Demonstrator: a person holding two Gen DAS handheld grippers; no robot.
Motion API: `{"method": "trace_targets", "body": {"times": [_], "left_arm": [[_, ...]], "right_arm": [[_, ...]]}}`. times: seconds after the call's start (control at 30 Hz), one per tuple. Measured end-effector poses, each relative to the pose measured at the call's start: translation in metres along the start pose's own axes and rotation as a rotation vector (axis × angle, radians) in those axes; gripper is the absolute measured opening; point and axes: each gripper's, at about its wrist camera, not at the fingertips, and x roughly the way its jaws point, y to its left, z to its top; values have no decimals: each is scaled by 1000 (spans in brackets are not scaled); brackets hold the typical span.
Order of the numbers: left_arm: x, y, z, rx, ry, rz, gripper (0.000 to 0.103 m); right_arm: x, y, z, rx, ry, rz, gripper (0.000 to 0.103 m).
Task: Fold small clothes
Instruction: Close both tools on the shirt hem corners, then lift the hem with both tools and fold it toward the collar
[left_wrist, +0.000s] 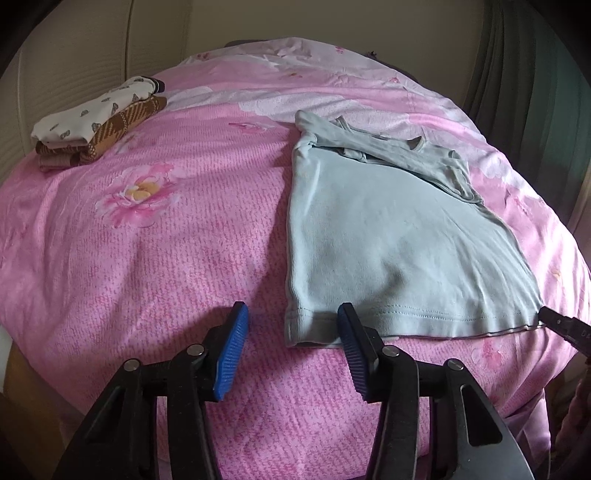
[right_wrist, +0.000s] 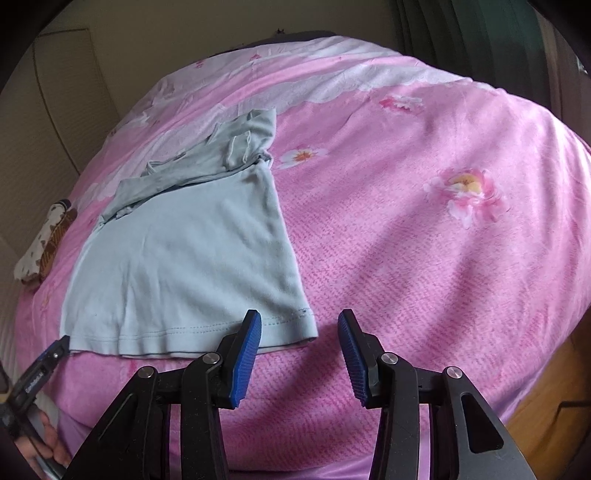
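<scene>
Pale blue shirt (left_wrist: 399, 240) lies flat (sleeves bunched up top) on pink bedspread (left_wrist: 147, 258).

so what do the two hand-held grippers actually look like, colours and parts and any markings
Both match: the left hand-held gripper and the right hand-held gripper have black linkage arms joined by round silver pins, with slotted cut-outs in the outer arms. Each finger carries a flat blue ribbed pad. In the right wrist view the left one's side shows small white lettering, too small to read. No sleeves are visible.
</scene>
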Motion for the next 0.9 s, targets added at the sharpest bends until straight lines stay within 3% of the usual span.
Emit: {"method": "trace_targets", "body": {"times": [0.17, 0.23, 0.37, 0.43, 0.53, 0.9], "left_arm": [[0, 0, -3, -12, 4, -8, 41], [0, -1, -4, -13, 9, -26, 28], [1, -2, -6, -22, 15, -42, 21], [0, -1, -6, -30, 16, -40, 12], [-1, 0, -6, -30, 15, -38, 8], [-17, 3, 2, -8, -3, -9, 8]], "right_arm": [[6, 2, 0, 5, 22, 28, 32], [7, 0, 0, 16, 29, 44, 27], [8, -2, 0, 33, 42, 66, 21], [9, -4, 0, 43, 48, 77, 13], [9, -6, 1, 49, 47, 81, 8], [-14, -7, 6, 66, -4, 69, 7]]}}
